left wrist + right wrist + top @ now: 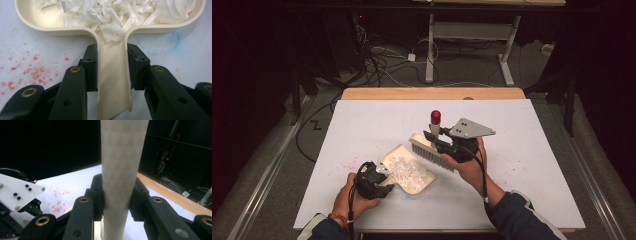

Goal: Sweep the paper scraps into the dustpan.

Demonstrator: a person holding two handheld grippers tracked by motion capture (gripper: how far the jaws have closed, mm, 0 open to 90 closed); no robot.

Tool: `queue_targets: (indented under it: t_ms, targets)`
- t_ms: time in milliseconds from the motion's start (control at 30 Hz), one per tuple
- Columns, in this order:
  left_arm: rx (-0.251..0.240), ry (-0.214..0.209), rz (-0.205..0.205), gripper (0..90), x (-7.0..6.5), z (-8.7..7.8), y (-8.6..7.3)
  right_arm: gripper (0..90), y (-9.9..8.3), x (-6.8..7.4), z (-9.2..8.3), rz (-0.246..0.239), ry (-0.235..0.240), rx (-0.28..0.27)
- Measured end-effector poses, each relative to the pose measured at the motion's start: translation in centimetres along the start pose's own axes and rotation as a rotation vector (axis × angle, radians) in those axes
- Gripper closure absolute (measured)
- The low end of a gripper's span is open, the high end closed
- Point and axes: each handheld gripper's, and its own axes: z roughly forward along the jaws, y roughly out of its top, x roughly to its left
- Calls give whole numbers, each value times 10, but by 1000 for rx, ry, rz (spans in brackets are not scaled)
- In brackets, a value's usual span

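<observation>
A cream dustpan (428,181) lies on the white table cover, full of white shredded bits (404,170). My left gripper (384,175) is shut on its handle. In the left gripper view the pads (91,67) press both sides of the handle (112,82), and the shreds (100,12) are heaped in the pan (62,30) ahead. My right gripper (434,136) is shut on a brush's cream handle with a red tip (435,117). The bristled brush head (432,150) hangs just past the pan's far edge. The handle (122,157) stands between the right gripper's (117,187) jaws.
Red specks (349,162) dot the cover left of the pan, and a blue smear (172,41) lies beside its handle. The table's wooden far edge (432,93) borders a floor with cables and desk legs. The other gripper's pale plate (17,192) sits low left in the right gripper view.
</observation>
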Motion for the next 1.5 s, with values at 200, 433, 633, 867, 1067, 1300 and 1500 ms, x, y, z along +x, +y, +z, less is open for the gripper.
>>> queue_targets:
  t_ms: [200,433,633,867,1067,1300,1500]
  targets:
    - [8,12,17,636,-6,-3,-5,701,2,-8,-37,-32,-31,14]
    - [16,36,23,635,-11,-3,-4,700,-18,-8,-69,-72,-73,89]
    - [21,39,30,634,-14,-3,-2,700,-34,-5,-61,-53,-73,135]
    - [14,39,27,633,-14,-2,-3,699,-32,19,-35,-50,7,122]
    - [10,38,26,633,-14,-2,-3,701,-20,40,-23,-59,78,89]
    - [1,25,13,633,-12,-2,-5,700,-11,43,-24,-75,94,70]
    - [10,16,3,633,-9,-4,-6,699,0,25,-23,-79,14,33]
